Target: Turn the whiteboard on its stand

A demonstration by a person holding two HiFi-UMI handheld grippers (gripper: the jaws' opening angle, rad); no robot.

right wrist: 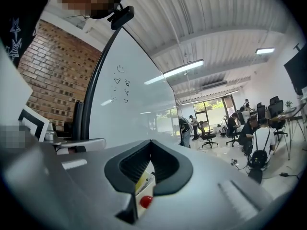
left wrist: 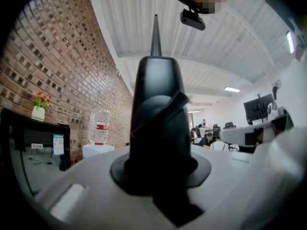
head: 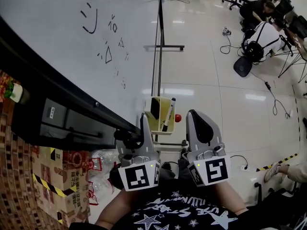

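The whiteboard lies tilted across the upper left of the head view, with a few marker scribbles on its face. Its black frame edge slants down to my left gripper, which is shut on it. In the left gripper view the dark jaws close round that frame, and the edge rises as a thin spike. The stand's pole stands behind the board. My right gripper hangs beside it, shut and holding nothing, its pads meeting at the tip.
A yellow tray with a marker and a red ball hangs below the board. Cardboard boxes and a brick wall are at lower left. Seated people and floor cables lie to the right.
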